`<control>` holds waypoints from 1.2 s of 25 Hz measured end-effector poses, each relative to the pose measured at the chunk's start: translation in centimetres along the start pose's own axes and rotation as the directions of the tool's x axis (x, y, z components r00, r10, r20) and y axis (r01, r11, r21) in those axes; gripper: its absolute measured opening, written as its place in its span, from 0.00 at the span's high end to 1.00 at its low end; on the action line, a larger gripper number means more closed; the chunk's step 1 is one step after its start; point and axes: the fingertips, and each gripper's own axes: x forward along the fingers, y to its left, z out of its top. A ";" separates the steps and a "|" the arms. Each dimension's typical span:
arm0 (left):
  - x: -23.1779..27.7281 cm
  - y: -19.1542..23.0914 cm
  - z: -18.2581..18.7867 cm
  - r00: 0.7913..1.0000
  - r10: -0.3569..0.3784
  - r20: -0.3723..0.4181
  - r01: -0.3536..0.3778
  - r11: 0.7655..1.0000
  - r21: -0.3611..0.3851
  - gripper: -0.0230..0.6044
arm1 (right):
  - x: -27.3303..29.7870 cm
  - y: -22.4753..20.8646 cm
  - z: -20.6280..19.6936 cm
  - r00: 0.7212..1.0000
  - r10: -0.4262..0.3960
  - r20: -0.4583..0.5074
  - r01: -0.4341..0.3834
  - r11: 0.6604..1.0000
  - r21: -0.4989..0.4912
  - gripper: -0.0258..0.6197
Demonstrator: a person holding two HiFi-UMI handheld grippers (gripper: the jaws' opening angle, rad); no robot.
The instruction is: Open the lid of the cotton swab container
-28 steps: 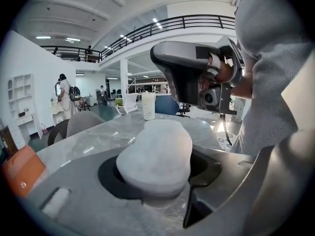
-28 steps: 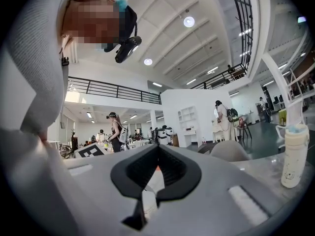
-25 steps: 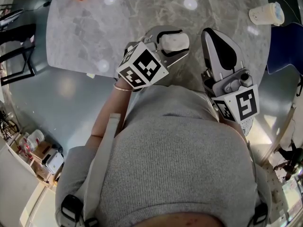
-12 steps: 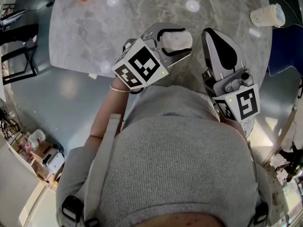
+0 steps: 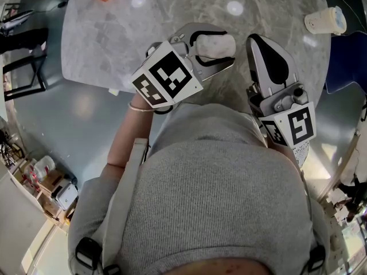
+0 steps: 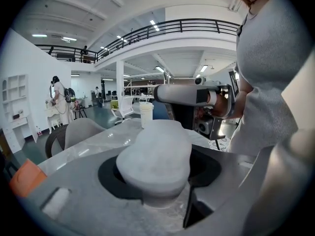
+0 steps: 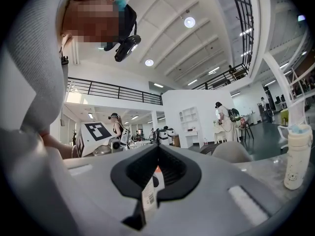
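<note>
Head view first: left gripper (image 5: 231, 49) holds the frosted cotton swab container (image 5: 211, 46) clamped in its fingers over the table (image 5: 103, 39); right gripper (image 5: 256, 42) sits just beside it, fingers together. Left gripper view: the container fills the fingers, so hold it steady. Right gripper view: those fingers should part before pinching the lid, which no view shows distinctly.

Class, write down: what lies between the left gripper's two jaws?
A frosted white container, clamped by the left gripper. The left gripper view shows it best.
</note>
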 end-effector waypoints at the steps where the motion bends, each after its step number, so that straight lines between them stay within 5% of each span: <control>1: -0.1 0.0 0.1 1.000 0.001 -0.001 -0.001 1.000 0.002 0.59 | 0.0 0.0 0.0 1.000 0.000 0.001 0.000 1.000 -0.001 0.96; 12: -1.2 0.3 1.4 1.000 -0.014 0.007 0.014 1.000 0.012 0.59 | 0.3 0.2 0.4 1.000 0.017 0.005 -0.017 1.000 -0.021 0.96; 19: -1.5 0.0 1.9 0.999 -0.033 0.009 0.033 0.999 0.021 0.59 | 0.6 1.1 1.0 0.991 0.131 -0.014 -0.132 0.988 -0.081 0.96; 27: -1.5 0.2 1.8 0.999 -0.034 0.007 0.034 0.999 0.031 0.59 | 1.8 3.6 1.8 0.930 0.356 -0.091 -0.366 0.921 -0.135 0.96; 30: -1.5 0.2 1.7 0.999 -0.033 0.010 0.033 0.999 0.026 0.59 | 1.9 4.5 1.5 0.888 0.432 -0.156 -0.456 0.871 -0.183 0.83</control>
